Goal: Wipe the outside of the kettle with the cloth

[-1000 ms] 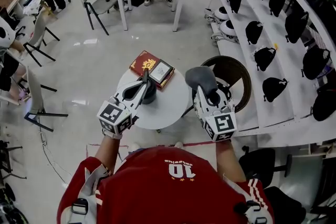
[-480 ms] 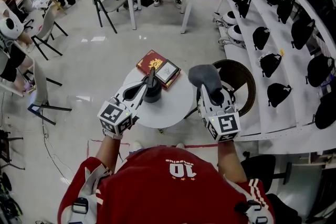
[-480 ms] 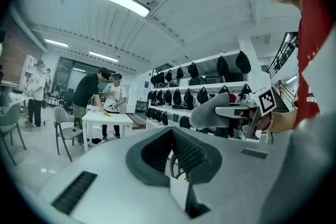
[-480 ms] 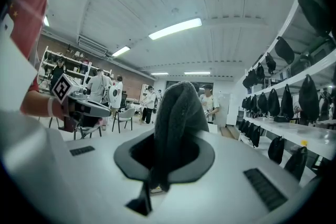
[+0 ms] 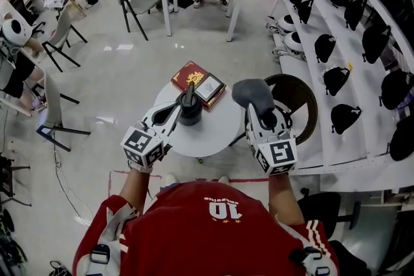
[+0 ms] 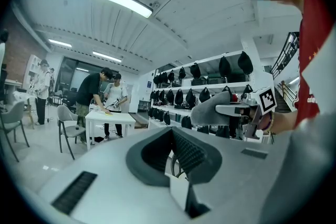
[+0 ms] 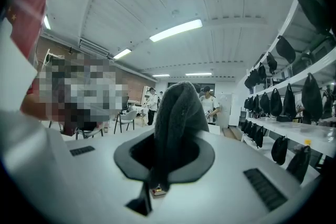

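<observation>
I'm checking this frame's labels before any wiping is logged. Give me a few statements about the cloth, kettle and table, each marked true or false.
1. The right gripper holds a grey cloth. True.
2. The cloth is pressed against the kettle. False: it is held apart from the kettle, to its right.
3. A red book lies on the round table. True.
4. The kettle is white. False: it is black.
5. The left gripper has its jaws shut on the kettle's handle. True.
</observation>
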Motion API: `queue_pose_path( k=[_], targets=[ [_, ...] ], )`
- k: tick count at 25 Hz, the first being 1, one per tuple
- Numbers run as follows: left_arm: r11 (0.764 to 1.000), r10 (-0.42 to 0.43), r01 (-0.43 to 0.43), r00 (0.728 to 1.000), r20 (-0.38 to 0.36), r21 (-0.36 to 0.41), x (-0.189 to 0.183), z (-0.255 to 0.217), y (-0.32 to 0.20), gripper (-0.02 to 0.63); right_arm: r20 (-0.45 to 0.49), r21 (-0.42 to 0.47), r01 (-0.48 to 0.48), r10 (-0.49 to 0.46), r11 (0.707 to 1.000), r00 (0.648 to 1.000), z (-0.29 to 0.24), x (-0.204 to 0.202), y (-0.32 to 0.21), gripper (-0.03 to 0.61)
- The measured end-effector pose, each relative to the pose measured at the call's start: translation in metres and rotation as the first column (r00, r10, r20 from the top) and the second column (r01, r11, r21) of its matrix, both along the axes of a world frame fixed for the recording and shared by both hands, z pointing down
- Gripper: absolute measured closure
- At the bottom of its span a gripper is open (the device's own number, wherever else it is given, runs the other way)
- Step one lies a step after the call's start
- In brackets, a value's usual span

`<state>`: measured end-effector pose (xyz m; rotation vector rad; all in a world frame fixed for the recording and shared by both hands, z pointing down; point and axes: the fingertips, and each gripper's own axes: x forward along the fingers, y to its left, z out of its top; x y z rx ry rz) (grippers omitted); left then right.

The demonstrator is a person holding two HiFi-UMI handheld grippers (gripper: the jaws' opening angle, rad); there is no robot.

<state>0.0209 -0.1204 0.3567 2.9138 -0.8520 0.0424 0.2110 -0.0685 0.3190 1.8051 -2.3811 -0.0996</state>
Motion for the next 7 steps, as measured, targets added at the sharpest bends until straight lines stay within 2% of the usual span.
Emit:
queue_pose_path(
  k=[7],
  targets=[
    [1.000,-0.003,0.003,1.000,0.000,-0.001,-0.0044,0.0017,0.0022,0.608,0.010,-0.010,0.002,-0.002,1.000,1.000,0.0044,-0.0039,0.0037,0.534]
  ],
)
